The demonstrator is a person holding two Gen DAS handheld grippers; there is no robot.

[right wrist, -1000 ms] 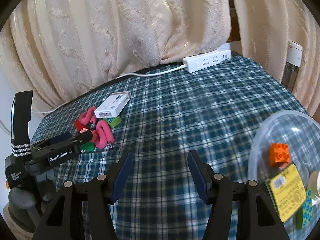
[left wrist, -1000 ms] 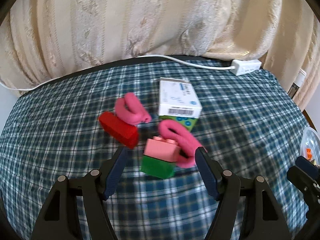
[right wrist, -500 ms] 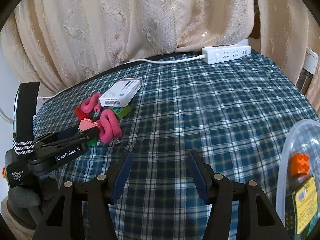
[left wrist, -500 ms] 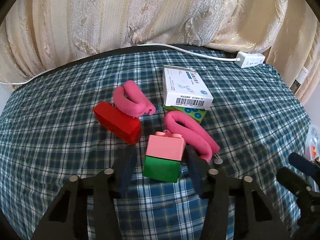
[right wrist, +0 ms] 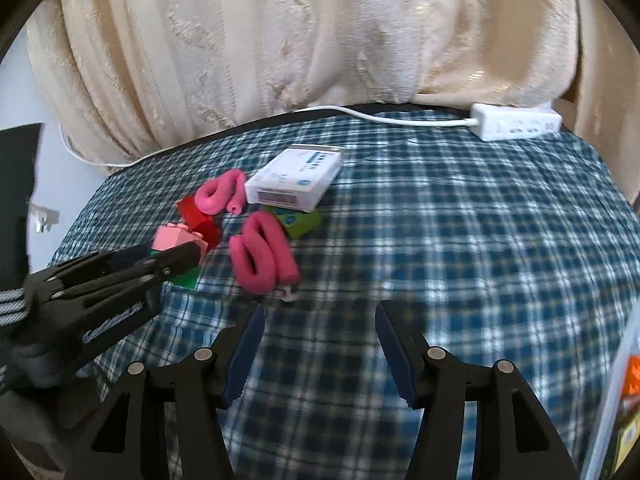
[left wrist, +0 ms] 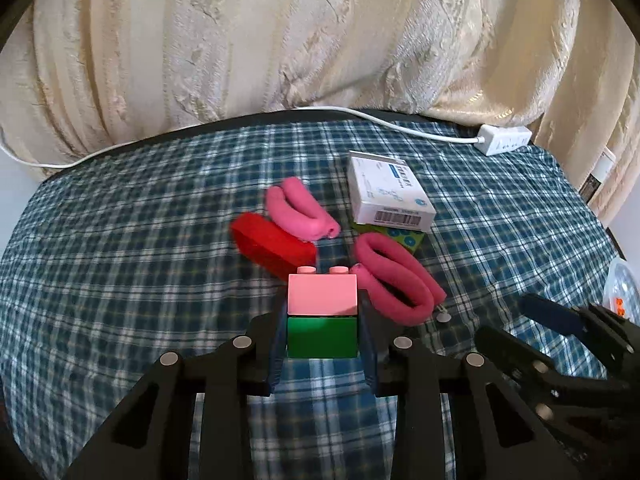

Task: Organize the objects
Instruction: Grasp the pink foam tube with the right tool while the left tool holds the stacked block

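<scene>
At six o'clock of the desk pile: left hand-held gripper, jaws newly closed, now clamps the pink-on-green bricks, red block at eleven. Pickup secured; lift pending. Right hand-held gripper: half open, empty, nearer the pile.

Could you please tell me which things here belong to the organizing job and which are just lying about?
In the job: pink-on-green block stack gripped by left gripper; red block; two pink foam loops; white box; clear container; right gripper.
Lying about: power strip; curtain.
</scene>
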